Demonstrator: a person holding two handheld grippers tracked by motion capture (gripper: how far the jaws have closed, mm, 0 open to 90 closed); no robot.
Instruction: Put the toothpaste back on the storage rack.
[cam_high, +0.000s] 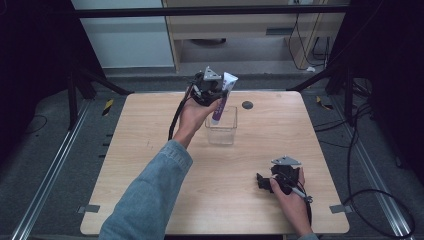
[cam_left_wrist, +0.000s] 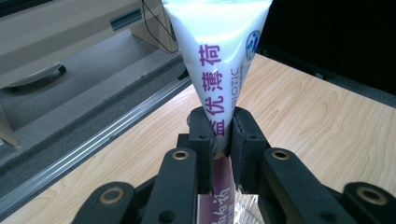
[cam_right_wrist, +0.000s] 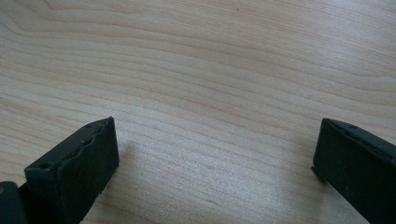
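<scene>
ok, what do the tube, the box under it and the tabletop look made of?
Tube: soft plastic by the look, glossy white with purple print; it pinches flat between the left gripper jaws.
Box: clear hard plastic, possibly glass; the table shows through its walls.
Tabletop: pale wood or wood-look laminate, matte, with visible grain lines.

wood table, black disc
</scene>
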